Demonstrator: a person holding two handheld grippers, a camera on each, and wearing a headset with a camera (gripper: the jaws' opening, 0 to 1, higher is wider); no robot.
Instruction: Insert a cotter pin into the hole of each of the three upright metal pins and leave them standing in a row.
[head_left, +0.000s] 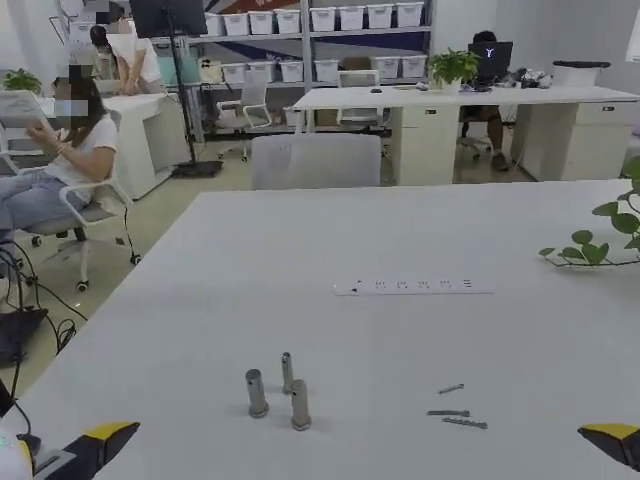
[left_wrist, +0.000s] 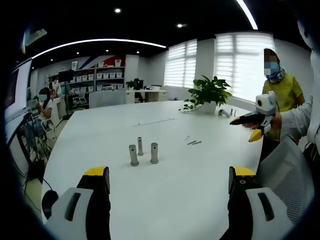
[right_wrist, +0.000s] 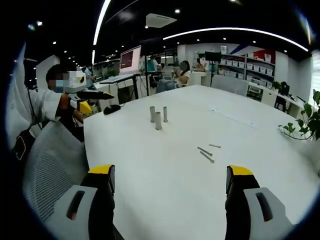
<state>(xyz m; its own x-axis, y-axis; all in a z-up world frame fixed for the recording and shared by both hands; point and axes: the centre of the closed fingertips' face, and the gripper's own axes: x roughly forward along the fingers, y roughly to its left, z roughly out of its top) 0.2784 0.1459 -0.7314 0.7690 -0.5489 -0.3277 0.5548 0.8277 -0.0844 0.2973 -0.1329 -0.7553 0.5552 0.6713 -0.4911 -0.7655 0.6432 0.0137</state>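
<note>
Three upright grey metal pins, thin cotter pins nearby, white power strip beyond, white table, left gripper and right gripper gaping, empty

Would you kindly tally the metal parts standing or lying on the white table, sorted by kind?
Upright metal pins: 3
Cotter pins, lying loose: 3
Total: 6

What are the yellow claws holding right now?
Nothing. The left gripper and the right gripper are both open and empty. The three cotter pins lie on the table, apart from the standing metal pins.
</note>
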